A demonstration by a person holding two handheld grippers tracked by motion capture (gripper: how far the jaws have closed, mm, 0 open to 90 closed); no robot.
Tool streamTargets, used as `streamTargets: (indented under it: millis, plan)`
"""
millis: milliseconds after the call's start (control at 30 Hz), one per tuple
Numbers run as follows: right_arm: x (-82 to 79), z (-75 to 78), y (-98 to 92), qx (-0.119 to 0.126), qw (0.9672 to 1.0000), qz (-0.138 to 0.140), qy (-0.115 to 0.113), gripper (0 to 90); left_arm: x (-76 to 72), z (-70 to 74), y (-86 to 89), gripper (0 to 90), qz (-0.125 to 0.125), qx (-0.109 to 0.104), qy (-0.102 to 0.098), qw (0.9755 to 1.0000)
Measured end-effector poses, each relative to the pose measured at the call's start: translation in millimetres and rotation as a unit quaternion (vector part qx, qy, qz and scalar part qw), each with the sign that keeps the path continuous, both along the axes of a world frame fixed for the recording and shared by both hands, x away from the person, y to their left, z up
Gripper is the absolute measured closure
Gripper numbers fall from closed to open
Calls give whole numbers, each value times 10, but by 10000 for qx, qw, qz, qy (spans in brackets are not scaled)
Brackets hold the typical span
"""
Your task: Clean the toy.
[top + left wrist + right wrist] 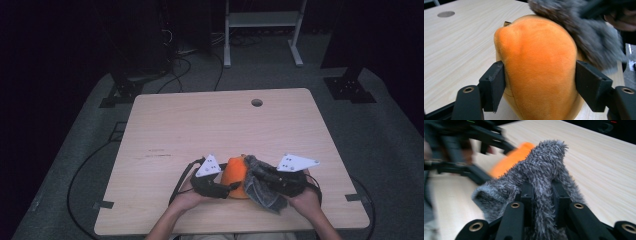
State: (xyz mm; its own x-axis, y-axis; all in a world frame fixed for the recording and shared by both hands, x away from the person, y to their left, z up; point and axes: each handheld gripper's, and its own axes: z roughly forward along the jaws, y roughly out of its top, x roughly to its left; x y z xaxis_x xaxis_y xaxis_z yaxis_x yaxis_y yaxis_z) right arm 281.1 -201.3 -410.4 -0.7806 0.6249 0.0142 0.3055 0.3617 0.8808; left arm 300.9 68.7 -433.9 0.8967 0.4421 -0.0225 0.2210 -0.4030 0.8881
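The orange plush toy (539, 72) was covered in short, soft, velvety pile with a faint sheen. The grey cloth (541, 177) was shaggy and rough-fibred, like fluffy microfibre. The table (210, 125) showed a pale, matt wood grain, smooth-looking. The left gripper (540, 86) had matt black plastic pads; brass-coloured metal eyelets glinted lower down.

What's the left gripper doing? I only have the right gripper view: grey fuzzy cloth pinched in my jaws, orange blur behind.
Observer: The left gripper is clamped on the orange plush toy, one pad on each side.
Operator: Cloth touching the toy?
Observer: Yes, the grey cloth drapes over the toy's right side in the high view.
Operator: Anything else on the table?
Observer: The table has a round hole near its far edge.
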Motion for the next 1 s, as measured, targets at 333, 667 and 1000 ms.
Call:
streamTargets:
  millis: [333, 667, 1000]
  plan:
    - [-147, 201, 177, -159, 9976, 467, -483, 740, -178, 34, -122, 312, -411, 458, -760, 9952]
    - [-34, 156, -75, -88, 9997, 70, -208, 744, -142, 5, -96, 294, -453, 186, -623, 9969]
    - [24, 150, -30, -145, 9997, 169, -66, 736, -192, -17, -72, 318, -717, 466, -882, 9924]
